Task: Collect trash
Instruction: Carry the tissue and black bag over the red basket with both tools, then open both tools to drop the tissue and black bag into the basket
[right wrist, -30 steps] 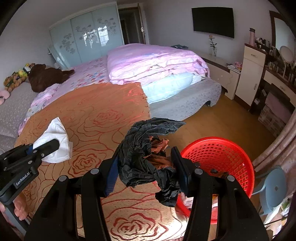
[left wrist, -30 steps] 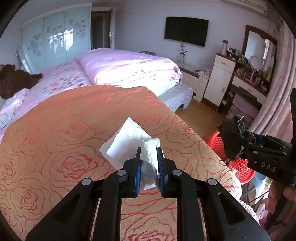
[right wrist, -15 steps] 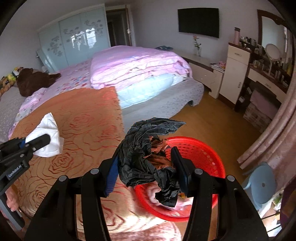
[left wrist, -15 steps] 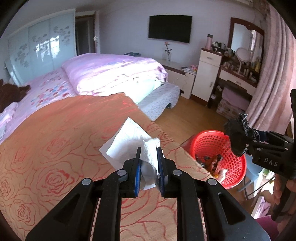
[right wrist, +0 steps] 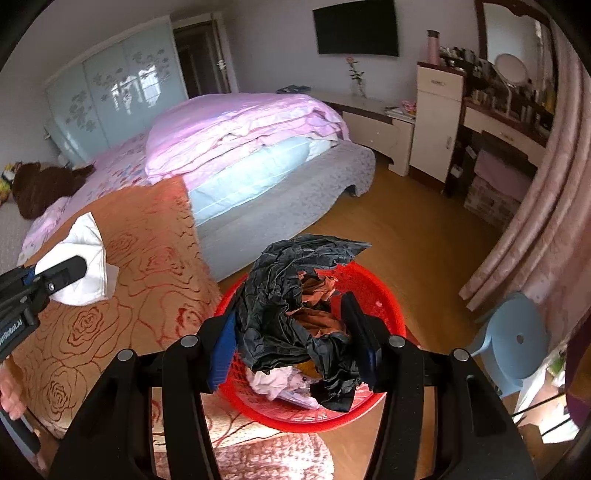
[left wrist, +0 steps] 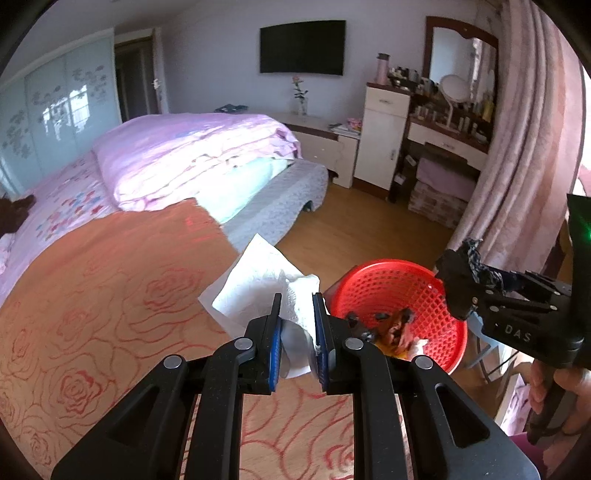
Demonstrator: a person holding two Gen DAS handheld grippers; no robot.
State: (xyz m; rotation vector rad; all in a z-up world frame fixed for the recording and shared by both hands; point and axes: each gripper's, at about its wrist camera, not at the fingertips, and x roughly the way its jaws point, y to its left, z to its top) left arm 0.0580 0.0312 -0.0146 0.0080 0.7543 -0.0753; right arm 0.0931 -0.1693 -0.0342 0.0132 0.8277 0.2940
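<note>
Right gripper (right wrist: 291, 334) is clamped on a crumpled black bag (right wrist: 291, 295), glossy and creased, with orange-brown scraps bunched in its folds. It hangs directly above the red basket (right wrist: 384, 291). Inside the basket, under the bag, lie pale pink and white scraps.

Left gripper (left wrist: 297, 325) is pinched tight on a white tissue (left wrist: 258, 284), soft and embossed, one corner sticking up past the fingertips. It's held over the edge of the orange rose bedspread (left wrist: 110, 295), just left of the basket. From this side the basket (left wrist: 399, 280) shows dark and orange scraps at its bottom.

Right of the basket stands a blue stool (right wrist: 513, 339). Beyond the basket, wood floor (right wrist: 406, 229), then the bed with a folded pink duvet (right wrist: 240, 125). Farther back, a white cabinet (right wrist: 436, 118) and a TV (right wrist: 356, 27) on the wall.
</note>
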